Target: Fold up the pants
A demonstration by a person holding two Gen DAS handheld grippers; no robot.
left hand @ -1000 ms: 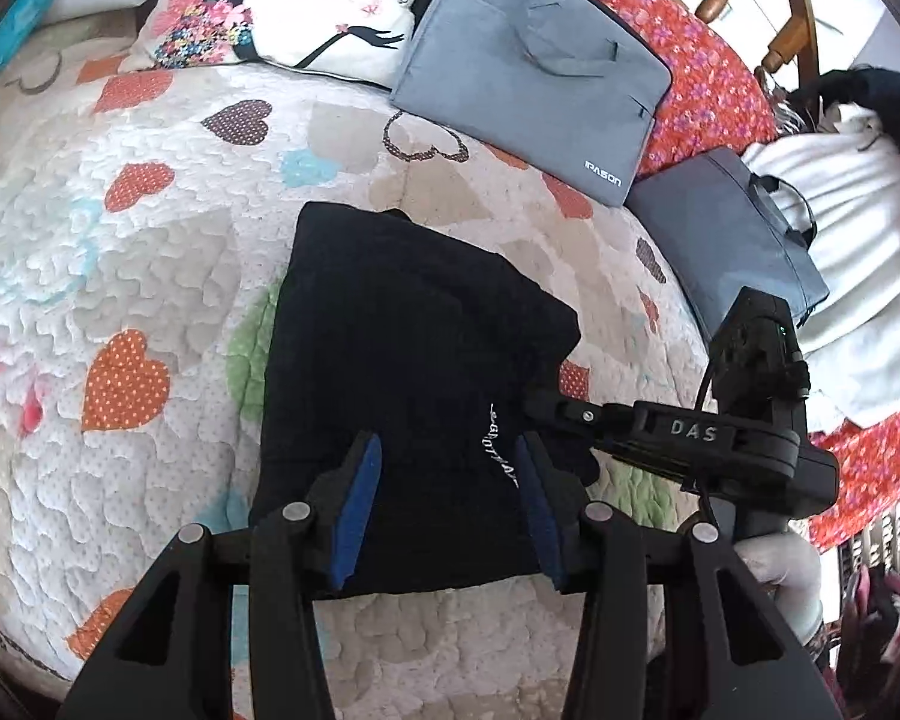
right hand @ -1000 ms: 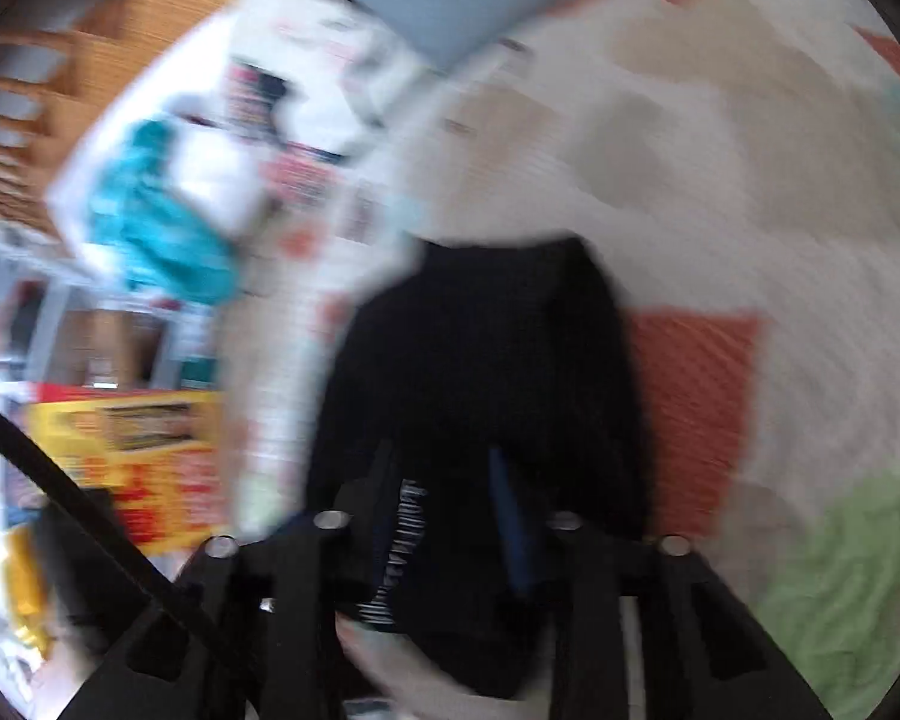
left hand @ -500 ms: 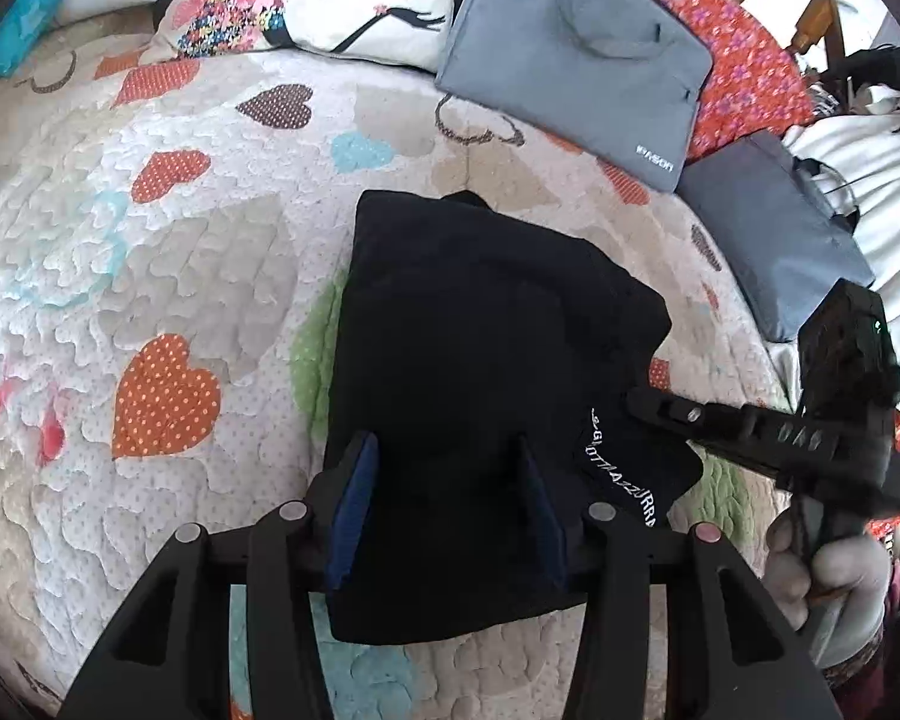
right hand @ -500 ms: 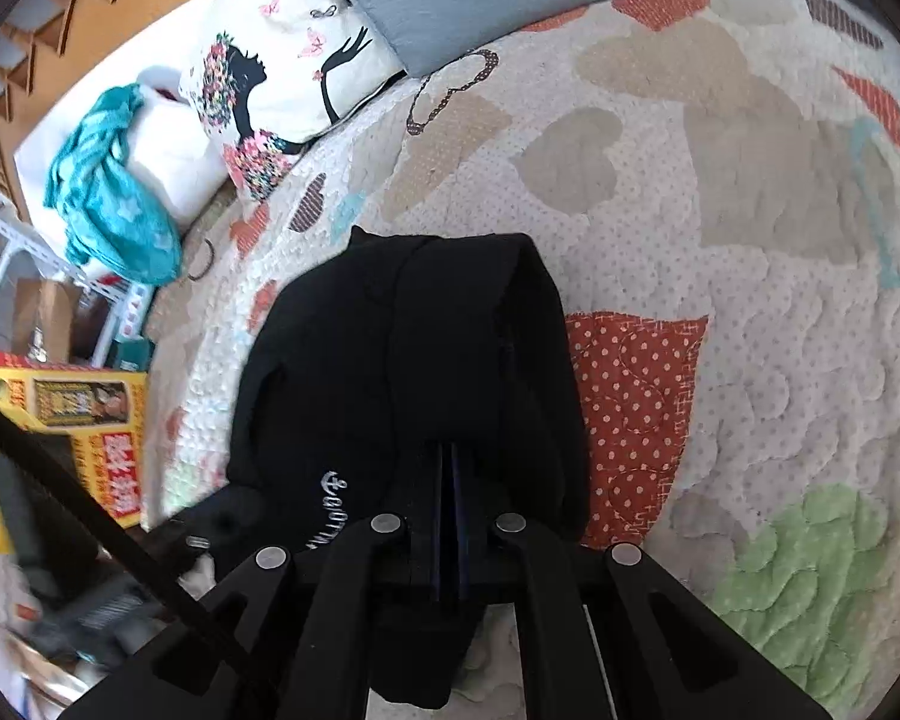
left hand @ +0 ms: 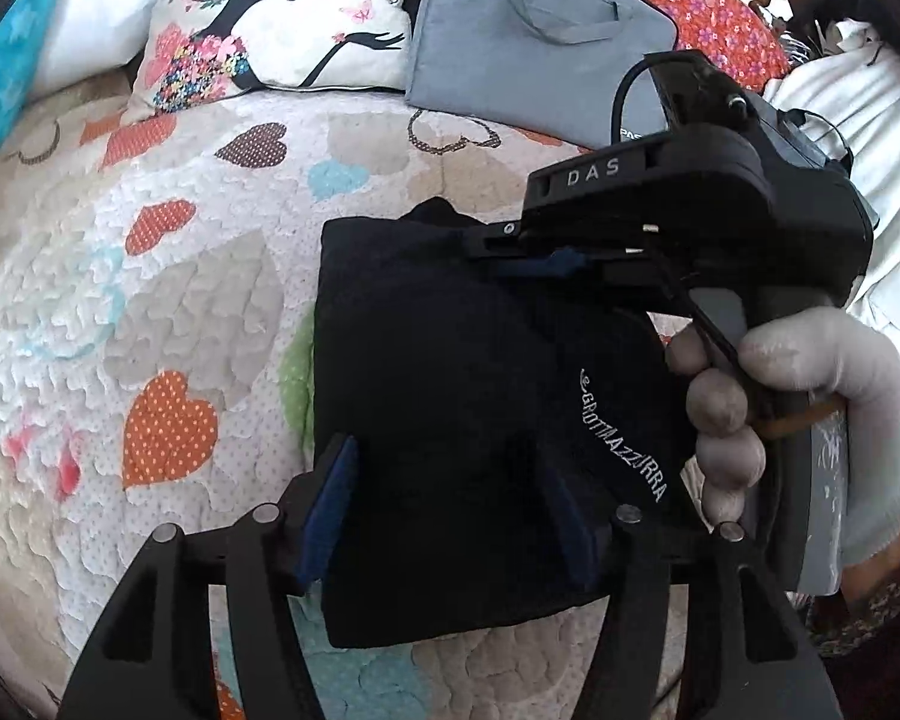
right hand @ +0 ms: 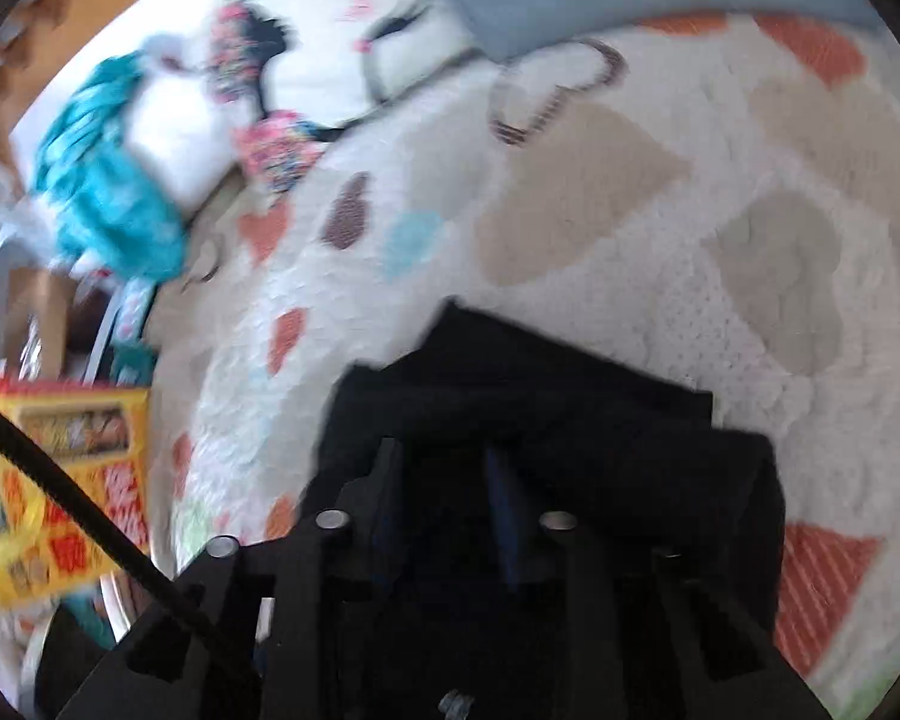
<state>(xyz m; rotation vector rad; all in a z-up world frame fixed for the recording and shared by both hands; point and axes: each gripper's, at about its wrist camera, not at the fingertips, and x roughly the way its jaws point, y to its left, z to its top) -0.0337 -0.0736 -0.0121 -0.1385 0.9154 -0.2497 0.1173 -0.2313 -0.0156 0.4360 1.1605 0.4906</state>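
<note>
Lying as a compact dark bundle on the heart-patterned quilt [left hand: 168, 300] of the bed, the pants [left hand: 450, 396] are looking nearly folded. The left gripper [left hand: 450, 504] is straddling the near edge, its jaws opening and pressing nothing, probably letting the fold settle. The right gripper [left hand: 540, 258], carried by a gloved hand [left hand: 810, 396], is reaching over the far edge, jaws opening, releasing the cloth.

The black pants [left hand: 450, 372] are soft matt cloth; the heart-patterned quilt [left hand: 168, 300] beneath is bumpy stitched fabric; the grey laptop bag [left hand: 528, 54] smooth woven cloth; gripper fingers [left hand: 240, 588] matt black plastic
</note>
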